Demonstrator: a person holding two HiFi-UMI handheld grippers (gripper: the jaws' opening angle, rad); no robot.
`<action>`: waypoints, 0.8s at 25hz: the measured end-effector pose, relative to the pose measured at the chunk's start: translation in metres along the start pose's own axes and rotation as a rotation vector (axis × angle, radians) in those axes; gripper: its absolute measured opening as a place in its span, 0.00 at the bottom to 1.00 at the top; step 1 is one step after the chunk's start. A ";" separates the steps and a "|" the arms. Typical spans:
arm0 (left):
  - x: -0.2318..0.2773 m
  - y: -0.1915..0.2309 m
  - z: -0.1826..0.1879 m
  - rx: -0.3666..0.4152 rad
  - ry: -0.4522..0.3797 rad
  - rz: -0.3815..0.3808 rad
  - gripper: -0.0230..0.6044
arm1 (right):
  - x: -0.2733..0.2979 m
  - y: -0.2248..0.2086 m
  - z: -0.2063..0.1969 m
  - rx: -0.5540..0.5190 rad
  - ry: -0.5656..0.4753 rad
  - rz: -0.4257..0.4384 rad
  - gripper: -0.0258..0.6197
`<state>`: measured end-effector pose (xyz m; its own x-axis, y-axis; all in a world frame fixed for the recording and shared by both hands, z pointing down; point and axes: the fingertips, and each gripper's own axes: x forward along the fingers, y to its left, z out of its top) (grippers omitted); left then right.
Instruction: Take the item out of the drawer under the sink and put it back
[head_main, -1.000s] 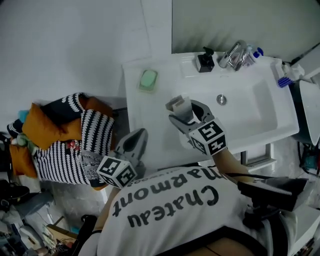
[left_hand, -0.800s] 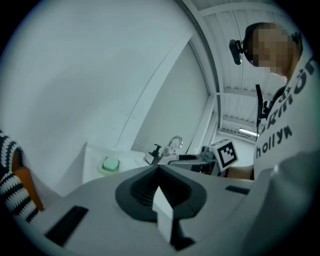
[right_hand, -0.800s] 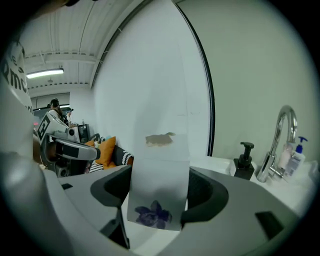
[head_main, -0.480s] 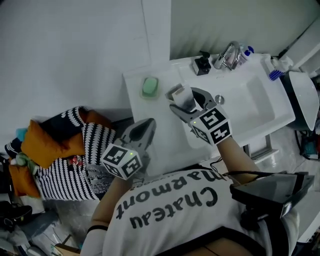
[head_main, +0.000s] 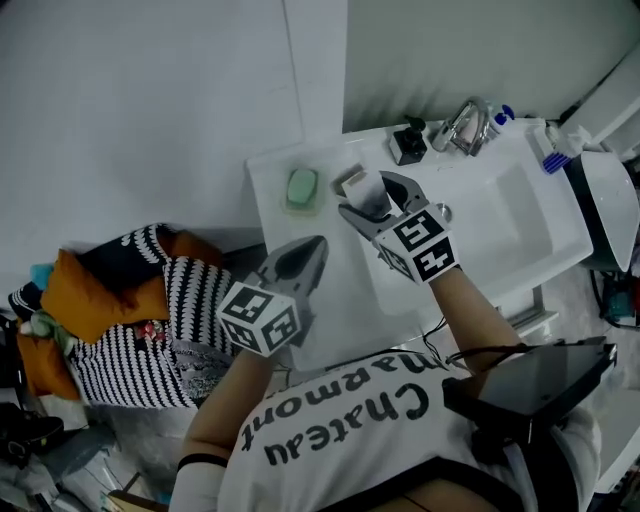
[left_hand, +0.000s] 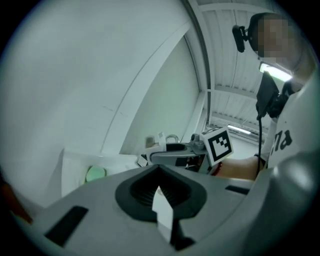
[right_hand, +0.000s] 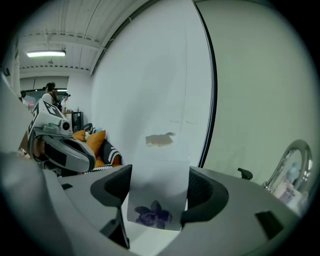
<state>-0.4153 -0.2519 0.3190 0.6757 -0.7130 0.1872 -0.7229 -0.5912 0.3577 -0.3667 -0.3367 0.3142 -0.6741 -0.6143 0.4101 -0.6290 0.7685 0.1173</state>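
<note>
My right gripper (head_main: 366, 203) is shut on a small white packet (head_main: 362, 187) and holds it upright above the white sink counter (head_main: 272, 163), left of the basin. In the right gripper view the packet (right_hand: 160, 170) stands between the jaws of the right gripper (right_hand: 159, 196) and shows a purple flower print low down. My left gripper (head_main: 305, 256) hangs over the counter's front left corner, jaws together, holding nothing. The left gripper (left_hand: 161, 194) looks toward the right gripper and the packet. No drawer is in view.
A green soap (head_main: 301, 187) lies in a dish at the counter's back left. A black pump bottle (head_main: 409, 143) and a chrome tap (head_main: 468, 125) stand behind the basin (head_main: 505, 215). Striped and orange cloths (head_main: 120, 300) are piled on the floor at left. A toilet (head_main: 612, 205) is at right.
My left gripper has risen and moved right, toward the sink's front left corner. The right gripper keeps the packet over the counter with little shift.
</note>
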 end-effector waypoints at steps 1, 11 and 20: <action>0.004 0.001 0.001 -0.012 -0.007 0.011 0.05 | 0.005 -0.002 -0.002 0.012 0.004 0.012 0.55; 0.060 0.025 -0.009 0.041 0.074 0.098 0.05 | 0.064 -0.035 -0.026 0.166 0.020 0.087 0.55; 0.093 0.040 -0.021 0.029 0.129 0.122 0.05 | 0.111 -0.062 -0.060 0.156 0.095 0.081 0.55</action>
<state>-0.3783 -0.3345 0.3696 0.5940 -0.7273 0.3439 -0.8035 -0.5151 0.2985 -0.3797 -0.4417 0.4064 -0.6899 -0.5263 0.4970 -0.6315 0.7732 -0.0578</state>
